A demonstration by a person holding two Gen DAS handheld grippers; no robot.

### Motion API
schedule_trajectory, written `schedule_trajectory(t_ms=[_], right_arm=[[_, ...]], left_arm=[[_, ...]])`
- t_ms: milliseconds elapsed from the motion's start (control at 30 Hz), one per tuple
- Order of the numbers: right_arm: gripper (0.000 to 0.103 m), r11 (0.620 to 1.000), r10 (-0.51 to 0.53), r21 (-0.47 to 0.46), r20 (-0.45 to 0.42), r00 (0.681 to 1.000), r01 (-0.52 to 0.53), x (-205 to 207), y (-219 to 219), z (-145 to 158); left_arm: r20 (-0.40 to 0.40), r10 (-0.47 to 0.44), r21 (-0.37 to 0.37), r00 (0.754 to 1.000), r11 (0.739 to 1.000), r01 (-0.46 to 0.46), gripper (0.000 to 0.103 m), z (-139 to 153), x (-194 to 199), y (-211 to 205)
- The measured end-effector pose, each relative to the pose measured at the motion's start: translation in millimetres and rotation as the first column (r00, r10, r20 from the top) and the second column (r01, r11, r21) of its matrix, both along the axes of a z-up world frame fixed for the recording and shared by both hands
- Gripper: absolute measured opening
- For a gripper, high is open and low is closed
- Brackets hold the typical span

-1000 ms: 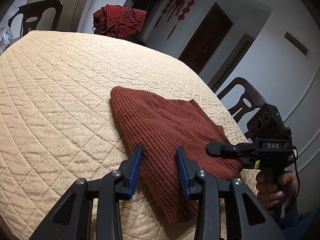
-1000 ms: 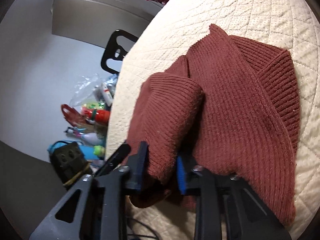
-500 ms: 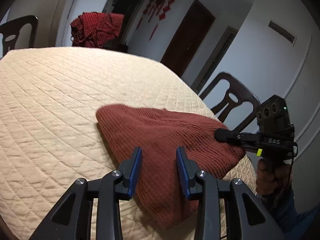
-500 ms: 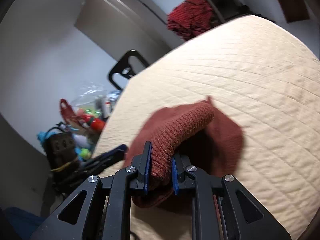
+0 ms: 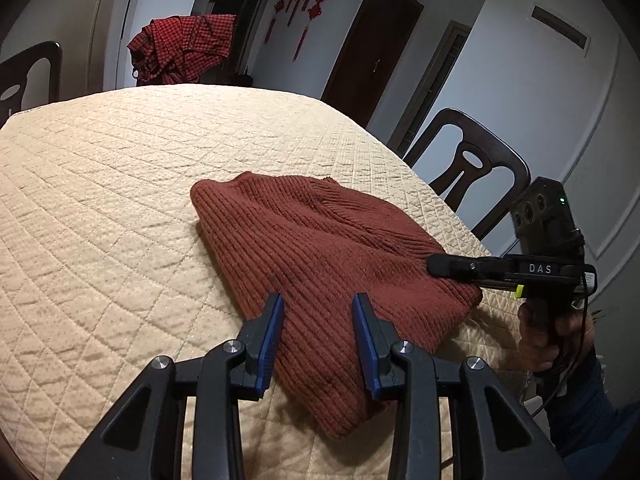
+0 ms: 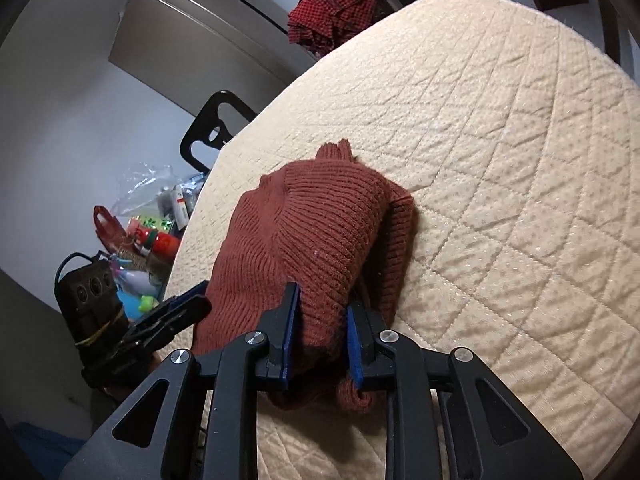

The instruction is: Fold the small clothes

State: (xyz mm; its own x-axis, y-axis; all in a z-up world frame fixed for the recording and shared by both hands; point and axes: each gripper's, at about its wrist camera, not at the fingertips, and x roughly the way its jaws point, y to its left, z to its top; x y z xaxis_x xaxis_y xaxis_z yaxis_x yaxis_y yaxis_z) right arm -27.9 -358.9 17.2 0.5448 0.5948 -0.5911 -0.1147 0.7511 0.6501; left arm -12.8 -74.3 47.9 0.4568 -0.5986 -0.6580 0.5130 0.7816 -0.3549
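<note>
A rust-red ribbed knit sweater (image 5: 320,240) lies folded into a thick bundle on the quilted beige table cover (image 5: 120,200). My left gripper (image 5: 318,308) hovers open over its near edge, and nothing is pinched between the blue pads. My right gripper (image 5: 434,266) reaches in from the right, held by a hand (image 5: 548,344). In the right wrist view the right gripper (image 6: 320,316) has a thick fold of the sweater (image 6: 320,220) between its pads; its jaws are opening, with the knit still filling the gap. The left gripper (image 6: 188,308) sits just left of the bundle.
Dark wooden chairs (image 5: 472,160) (image 6: 212,128) stand around the table. A red checked garment (image 5: 180,48) (image 6: 332,4) hangs beyond the far edge. Bags and bottles (image 6: 152,220) clutter the space beside the table. The quilted cover (image 6: 500,160) stretches wide beyond the sweater.
The right gripper has carried its fold across, and the sweater now lies as a more compact bundle. Its jaws stand wider than half a second ago. The left gripper has drifted and rolled slightly.
</note>
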Motion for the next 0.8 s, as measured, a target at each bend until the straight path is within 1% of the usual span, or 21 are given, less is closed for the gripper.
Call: schedule_trajectory(t_ms=[100,133,233,300,367,400,433,467,500,633,733,800], right_arm=[[0.022,0.999,-0.007,-0.04,0.081,0.997,0.01,-12,4,18],[0.022,0.999,0.001,-0.048,0.117,0.993,0.004,-18,6,25],[0.022,0.995,0.05,-0.098,0.178,0.983,-0.032,-29,18,34],[0.022,0.991,0.073,-0.124,0.163,0.984,-0.053,-31,25,27],[0.02,0.98,0.071,-0.191,0.117,0.991,-0.048,-32,29,13],[0.02,0.97,0.059,-0.242,0.084,0.995,-0.037,-32,30,5],[0.019,0.967,0.054,-0.254,0.078,0.996,-0.032,-34,28,0],[0.019,0.973,0.045,-0.228,0.09,0.995,-0.024,-37,23,-1],[0.019,0.975,0.032,-0.22,0.085,0.996,-0.013,-39,19,-1],[0.019,0.968,-0.004,-0.251,0.096,0.995,0.028,-42,10,9],[0.019,0.959,-0.012,-0.278,0.136,0.991,0.049,-45,12,23],[0.019,0.963,0.009,-0.267,0.178,0.984,0.039,-48,18,33]], left_arm=[[0.035,0.002,-0.001,0.999,1.0,-0.002,0.038,9,-4,0],[0.046,-0.002,0.004,0.999,1.0,0.002,0.038,10,-5,-1],[0.056,-0.036,0.019,0.998,0.999,0.035,0.038,9,-8,-9],[0.067,-0.056,0.053,0.996,0.997,0.052,0.038,4,-12,-15],[0.082,-0.071,0.083,0.994,0.994,0.064,0.038,0,-17,-17],[0.083,-0.077,0.087,0.994,0.994,0.07,0.038,-2,-19,-16],[0.078,-0.082,0.083,0.994,0.994,0.075,0.038,-4,-20,-16],[0.074,-0.081,0.077,0.994,0.994,0.075,0.038,-5,-21,-14],[0.073,-0.08,0.074,0.994,0.994,0.074,0.038,-5,-21,-13],[0.078,-0.083,0.077,0.993,0.994,0.077,0.038,-6,-21,-14],[0.083,-0.083,0.076,0.993,0.994,0.076,0.038,-7,-22,-13],[0.081,-0.082,0.072,0.993,0.994,0.076,0.038,-7,-21,-13]])
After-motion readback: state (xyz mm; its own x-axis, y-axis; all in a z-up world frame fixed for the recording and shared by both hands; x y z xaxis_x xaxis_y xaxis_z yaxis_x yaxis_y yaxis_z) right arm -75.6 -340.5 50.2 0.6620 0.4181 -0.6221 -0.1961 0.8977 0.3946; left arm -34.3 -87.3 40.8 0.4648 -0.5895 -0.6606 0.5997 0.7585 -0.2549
